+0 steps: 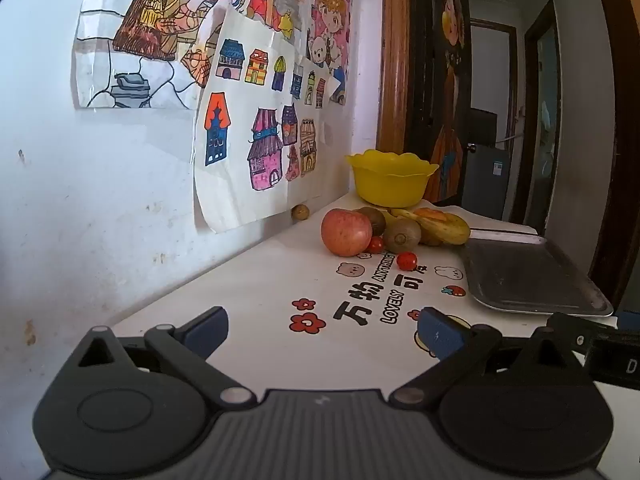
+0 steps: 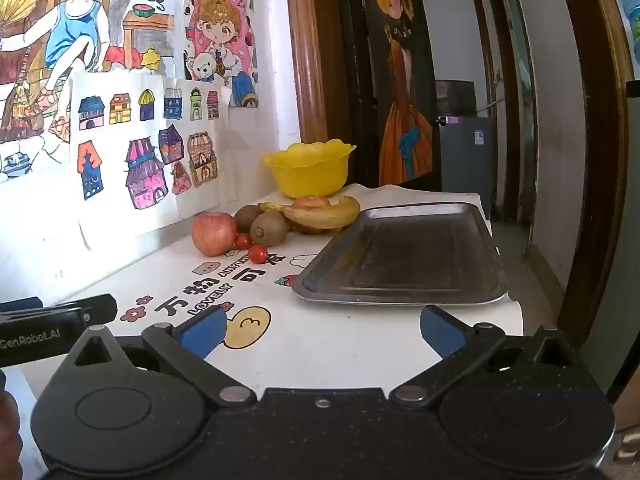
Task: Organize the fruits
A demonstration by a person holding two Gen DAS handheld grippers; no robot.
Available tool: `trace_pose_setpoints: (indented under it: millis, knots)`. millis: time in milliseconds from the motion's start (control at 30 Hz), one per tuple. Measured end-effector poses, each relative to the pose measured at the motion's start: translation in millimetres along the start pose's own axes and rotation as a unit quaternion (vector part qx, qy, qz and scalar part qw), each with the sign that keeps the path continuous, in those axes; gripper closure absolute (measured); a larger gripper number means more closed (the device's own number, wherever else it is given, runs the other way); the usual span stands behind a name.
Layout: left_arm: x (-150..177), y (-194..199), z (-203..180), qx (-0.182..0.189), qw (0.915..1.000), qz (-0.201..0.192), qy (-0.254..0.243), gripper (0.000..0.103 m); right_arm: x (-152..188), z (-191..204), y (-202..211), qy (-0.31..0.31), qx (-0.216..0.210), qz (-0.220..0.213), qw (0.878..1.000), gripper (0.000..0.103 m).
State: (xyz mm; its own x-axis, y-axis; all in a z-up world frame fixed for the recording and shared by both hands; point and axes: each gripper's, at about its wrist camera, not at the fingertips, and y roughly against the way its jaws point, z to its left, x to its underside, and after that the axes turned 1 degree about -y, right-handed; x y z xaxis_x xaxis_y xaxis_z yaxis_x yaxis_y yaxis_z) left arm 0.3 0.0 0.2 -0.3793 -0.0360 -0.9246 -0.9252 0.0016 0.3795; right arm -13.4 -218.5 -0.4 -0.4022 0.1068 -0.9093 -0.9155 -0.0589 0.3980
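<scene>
Left gripper (image 1: 322, 334) hangs wide open over the near worktop (image 1: 256, 280), holding nothing; far ahead sits the round red apple (image 1: 346, 232), two small red cherry tomatoes (image 1: 406, 261) just right of it, then brown kiwis (image 1: 401, 234) and a yellow banana (image 1: 440, 225) lying crosswise; right gripper (image 2: 322, 330), equally wide and empty, faces the dark metal tray (image 2: 404, 260); the left looks nearer the apple.
</scene>
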Motion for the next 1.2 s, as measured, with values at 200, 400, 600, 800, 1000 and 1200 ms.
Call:
trace_pose_setpoints:
  millis: [200,400,600,800,1000,1200]
  knots:
    - [2.0,5.4,-4.4,-0.005,0.9999,-0.009,0.003,0.000,0.7,0.5,0.9,-0.007,0.001,-0.002,1.000,0.001]
    - [2.3,2.4,0.7,-0.003,1.0000,-0.004,0.003,0.000,0.4,1.0,5.7,-0.002,0.003,0.000,1.000,0.001]
    - [2.2,2.5,1.2,-0.003,1.0000,-0.001,0.006,0.000,3.0,-0.3,3.5,-0.002,0.000,0.006,1.000,0.001]
    - [1.9,1.8,2.0,-0.009,0.9999,-0.005,0.006,0.000,1.2,-4.4,3.2,-0.011,0.004,0.003,1.000,0.001]
    - [3.3,3.3,2.0,-0.010,0.9999,-0.003,0.004,0.000,3.5,-4.7,2.9,-0.013,0.004,0.004,1.000,0.001]
    - [3.0,4.2,1.7,-0.010,0.9999,-0.003,0.004,0.000,2.7,-4.1,3.1,-0.013,0.004,0.004,1.000,0.001]
